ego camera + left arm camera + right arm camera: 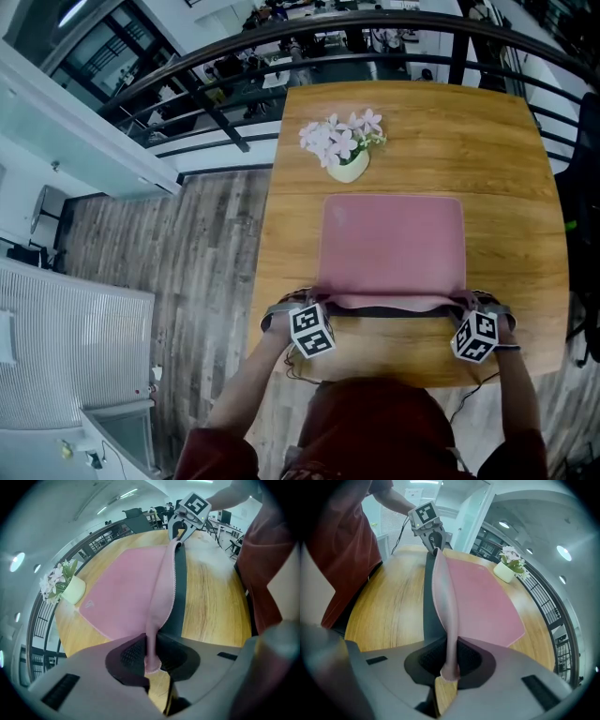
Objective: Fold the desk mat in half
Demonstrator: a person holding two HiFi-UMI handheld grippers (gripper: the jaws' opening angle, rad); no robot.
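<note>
Left hand-held gripper point(151, 660) pinches pink desk mat point(126, 588); logo point(88, 604) illegible.

Pink desk mat point(394, 246), dark underside

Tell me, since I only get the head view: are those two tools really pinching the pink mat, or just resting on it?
Observer: Pinching. In the left gripper view, the left gripper has its jaws shut on a corner of the pink desk mat, which rises straight out of them.
Operator: And the other tool?
Observer: Same. In the right gripper view, the right gripper is clamped on its own corner.
Operator: Is that edge actually off the wood?
Observer: Yes. Between the two tools the near edge stands up off the table, showing its dark underside. The far part lies flat.
</note>
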